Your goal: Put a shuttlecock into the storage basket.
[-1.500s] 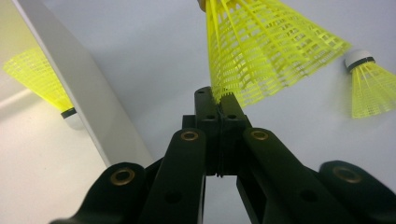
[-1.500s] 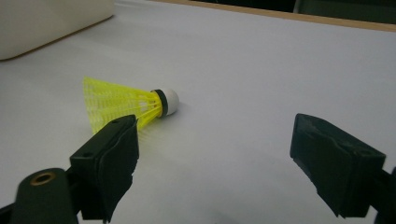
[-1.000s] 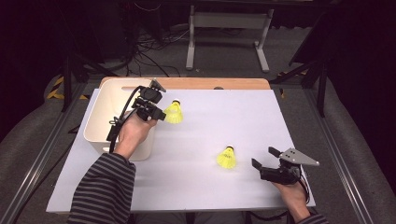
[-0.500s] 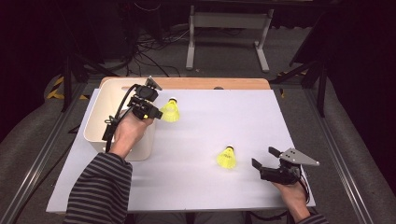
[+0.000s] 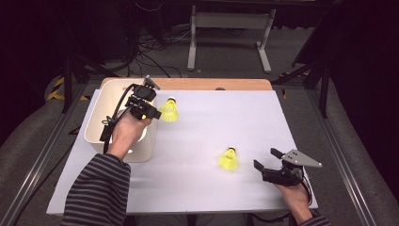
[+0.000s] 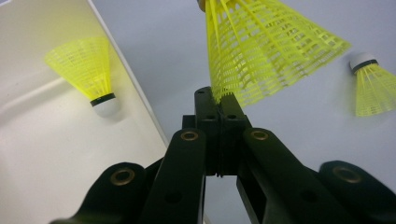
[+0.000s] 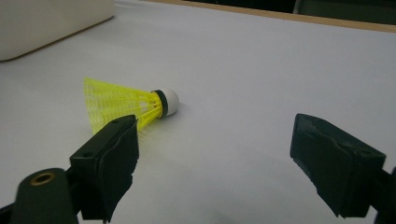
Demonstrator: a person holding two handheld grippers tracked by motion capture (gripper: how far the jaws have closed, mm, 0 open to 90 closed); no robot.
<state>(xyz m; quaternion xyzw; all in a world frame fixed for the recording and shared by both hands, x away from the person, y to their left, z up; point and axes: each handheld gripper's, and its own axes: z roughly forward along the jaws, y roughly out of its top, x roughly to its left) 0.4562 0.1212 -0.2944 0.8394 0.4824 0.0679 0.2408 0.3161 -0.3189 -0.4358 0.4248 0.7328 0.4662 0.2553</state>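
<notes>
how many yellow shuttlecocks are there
3: one shuttlecock pinched in the left claw beside the bin, one lying in the white bin, one on the table near the open right claw. More may be hidden in the bin.

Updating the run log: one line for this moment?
left gripper: shut on held shuttlecock | bin: one shuttlecock inside | right gripper: open beside table shuttlecock

Yellow plastic-mesh shuttlecock (image 6: 261, 51) — matt white table (image 5: 226, 117), smooth cream plastic bin (image 5: 96, 125)
</notes>
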